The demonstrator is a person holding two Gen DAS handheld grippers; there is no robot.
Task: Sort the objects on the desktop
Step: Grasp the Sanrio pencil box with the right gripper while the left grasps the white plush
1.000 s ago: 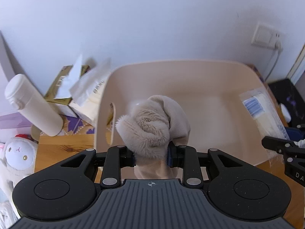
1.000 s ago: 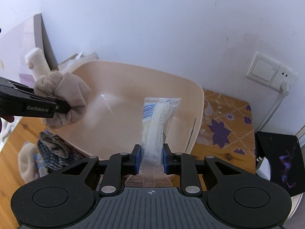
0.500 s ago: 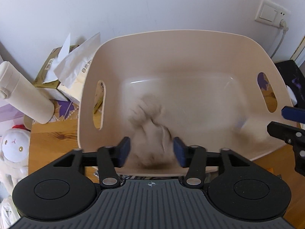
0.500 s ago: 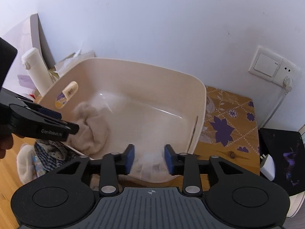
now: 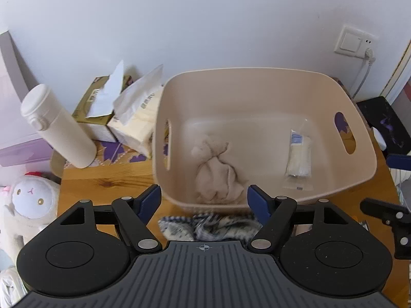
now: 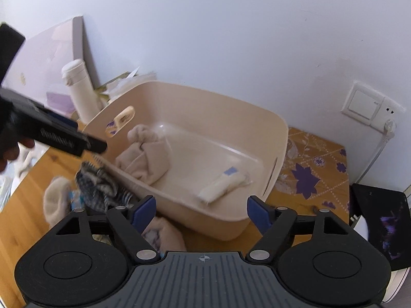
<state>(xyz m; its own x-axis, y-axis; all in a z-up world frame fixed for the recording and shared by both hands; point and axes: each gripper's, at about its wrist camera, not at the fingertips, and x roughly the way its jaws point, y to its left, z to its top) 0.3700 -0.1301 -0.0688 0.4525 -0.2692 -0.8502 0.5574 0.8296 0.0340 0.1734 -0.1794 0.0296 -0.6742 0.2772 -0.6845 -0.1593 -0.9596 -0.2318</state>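
Note:
A beige plastic basket stands on the wooden desk. Inside lie a beige fuzzy sock bundle on the left and a clear packet of white swabs on the right. My left gripper is open and empty above the basket's near rim. My right gripper is open and empty at the basket's near right corner. A blue-grey striped sock lies on the desk in front of the basket.
A white thermos, tissue boxes and a plush sheep stand left of the basket. More pale socks lie on the desk. A black item sits at the right edge below a wall socket.
Both grippers opened and pulled back. The sock bundle dropped from the left gripper and the swab packet from the right, both into the basket.

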